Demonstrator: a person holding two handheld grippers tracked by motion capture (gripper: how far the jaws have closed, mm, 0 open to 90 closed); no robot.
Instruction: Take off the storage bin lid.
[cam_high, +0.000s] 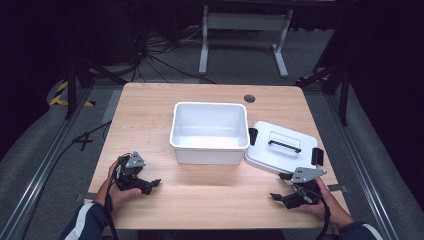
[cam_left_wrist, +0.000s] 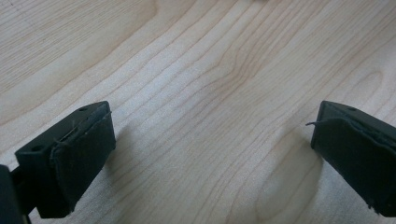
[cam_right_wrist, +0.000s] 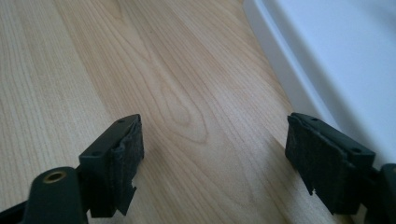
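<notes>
A white open box (cam_high: 210, 131) stands in the middle of the wooden table (cam_high: 150, 120). Its white lid (cam_high: 282, 148), with a black handle and black clips, lies flat to the right of it. My left gripper (cam_high: 154, 184) rests low at the table's front left, open, with bare wood between its pads (cam_left_wrist: 84, 158). My right gripper (cam_high: 276, 197) sits at the front right, just in front of the lid, open with nothing between its pads (cam_right_wrist: 123, 158). The lid's white edge (cam_right_wrist: 327, 60) runs along the right of the right gripper view.
A round cable hole (cam_high: 249, 98) sits near the table's far edge. Behind the table stand a white desk frame (cam_high: 243, 37), cables on the grey floor and black stands at both sides.
</notes>
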